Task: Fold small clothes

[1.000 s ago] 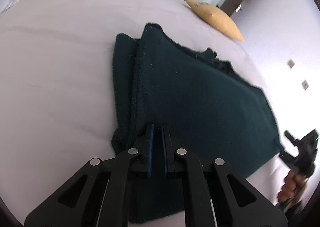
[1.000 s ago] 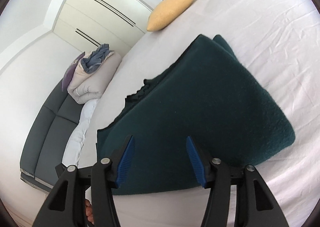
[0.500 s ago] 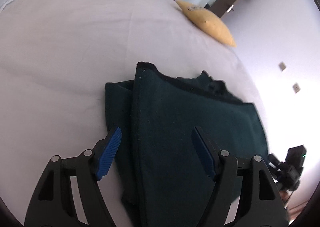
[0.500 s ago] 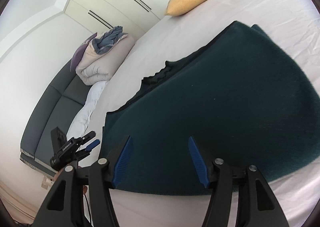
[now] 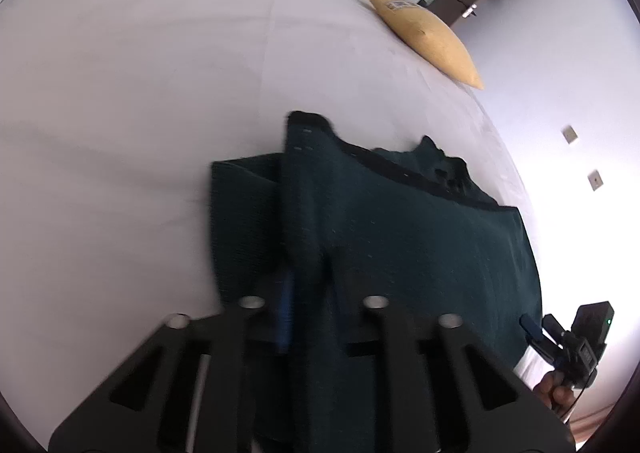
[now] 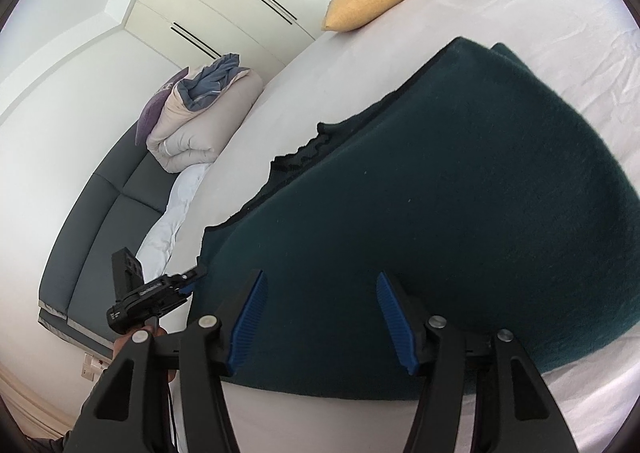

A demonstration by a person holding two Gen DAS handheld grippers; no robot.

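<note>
Dark green garment (image 6: 460,181) flat on bed (image 5: 120,93), part-folded. Left tool (image 5: 310,293) clamped on its corner at 6 o'clock; right tool (image 6: 322,317) gaping, empty, above edge. Lift evenly; align edges.

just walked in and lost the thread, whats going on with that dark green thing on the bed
A person with a handheld gripper in each hand is folding a dark green knit garment on a white bed. The left gripper is closed on the garment's near edge, where a fold of cloth rises between its fingers. The right gripper is open, hovering over the opposite edge without gripping. The garment already lies partly folded.
</note>
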